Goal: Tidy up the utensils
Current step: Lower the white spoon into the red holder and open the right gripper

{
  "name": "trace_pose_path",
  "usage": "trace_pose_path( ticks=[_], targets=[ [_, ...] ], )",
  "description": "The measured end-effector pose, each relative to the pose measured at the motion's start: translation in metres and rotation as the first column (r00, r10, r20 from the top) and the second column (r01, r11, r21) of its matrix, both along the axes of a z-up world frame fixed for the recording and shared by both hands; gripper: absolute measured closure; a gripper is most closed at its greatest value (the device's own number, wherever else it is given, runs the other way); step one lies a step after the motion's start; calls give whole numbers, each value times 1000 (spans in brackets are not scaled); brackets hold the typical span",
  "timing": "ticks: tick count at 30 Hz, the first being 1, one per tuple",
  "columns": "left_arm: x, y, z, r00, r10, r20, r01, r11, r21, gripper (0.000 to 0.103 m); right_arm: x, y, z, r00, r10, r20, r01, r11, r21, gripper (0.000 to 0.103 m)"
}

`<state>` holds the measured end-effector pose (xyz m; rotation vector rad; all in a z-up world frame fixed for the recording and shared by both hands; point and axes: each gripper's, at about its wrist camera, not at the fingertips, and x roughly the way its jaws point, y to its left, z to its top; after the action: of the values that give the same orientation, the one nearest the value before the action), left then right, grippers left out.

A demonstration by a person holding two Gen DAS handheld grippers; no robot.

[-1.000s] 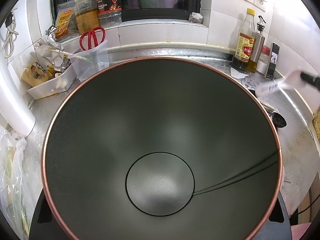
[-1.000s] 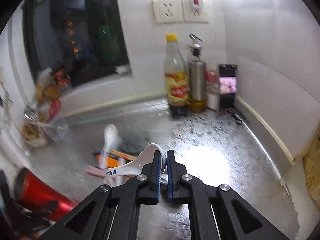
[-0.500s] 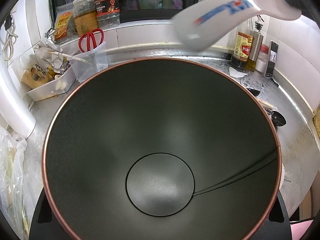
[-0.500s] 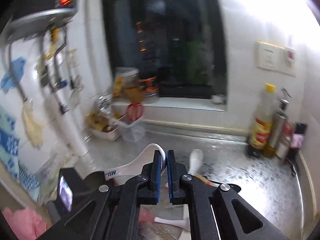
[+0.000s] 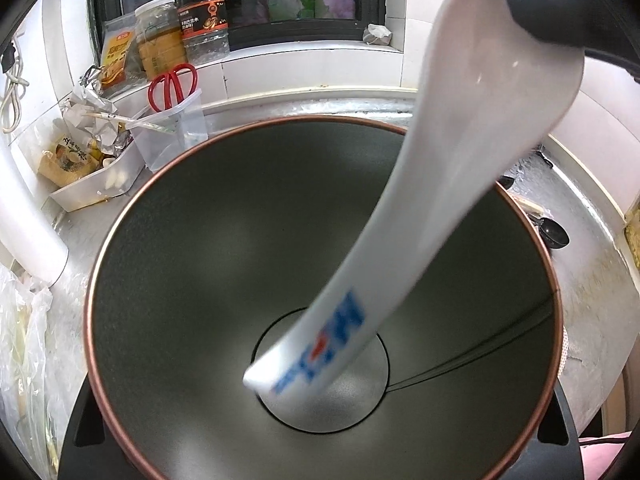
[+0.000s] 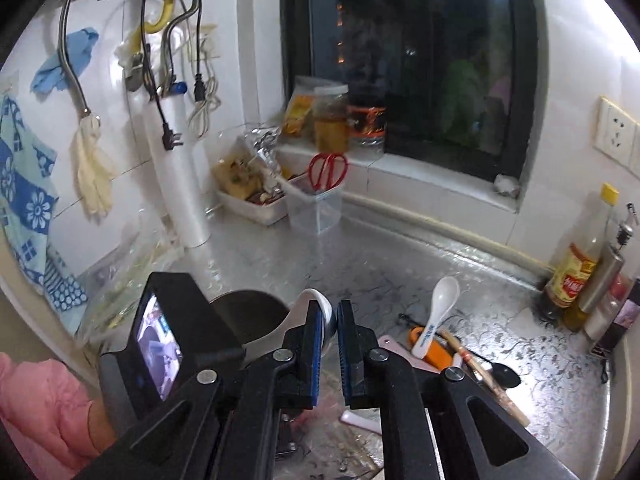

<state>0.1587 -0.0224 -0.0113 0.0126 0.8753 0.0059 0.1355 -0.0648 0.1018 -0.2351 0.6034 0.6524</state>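
**Release hazards**

1. The left gripper [image 5: 320,456] is clamped around the dark utensil canister [image 5: 208,264]. One finger shows at each lower corner of the left wrist view, so the grip is wide and low. The canister is tilted with its copper-coloured rim [image 5: 94,264] towards the camera. An impact inside could twist it in that grip.

2. The white ceramic spoon [image 5: 452,184] hangs handle-first in the canister mouth, with its printed handle end over the base disc. It is blurred, so its exact depth cannot be read. If it falls freely, the ceramic is likely to strike the hard base and may chip. If it swings, the handle may hit the canister wall.

3. The right gripper [image 6: 330,320] is opening, with the spoon bowl between its fingers [image 6: 314,344]. The bowl lies against the left blue pad, and the right pad appears clear of it. An uneven release could flip the bowl sideways onto the rim, or let it tip out onto the desk [image 6: 400,256].

4. To the right, a second white spoon [image 6: 438,312], chopsticks [image 6: 480,368] and an orange tool [image 6: 416,334] lie on the desk. A spoon that tips out could land among them.
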Motion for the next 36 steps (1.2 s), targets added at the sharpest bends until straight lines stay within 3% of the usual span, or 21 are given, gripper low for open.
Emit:
trace_pose_path(
  ticks=[18, 29, 36],
  targets=[
    [4, 1, -1, 1000, -22, 2, 22, 1000, -2, 13, -4, 1, -3, 997, 65, -49, -62, 997, 56, 86],
    [4, 1, -1, 1000, -21, 1, 21, 1000, -4, 13, 6, -22, 1, 998, -14, -60, 20, 994, 105, 86],
    [12, 3, -1, 1000, -13, 2, 13, 1000, -7, 13, 17, -58, -4, 985, -145, -97, 157, 979, 132, 86]
  ],
)
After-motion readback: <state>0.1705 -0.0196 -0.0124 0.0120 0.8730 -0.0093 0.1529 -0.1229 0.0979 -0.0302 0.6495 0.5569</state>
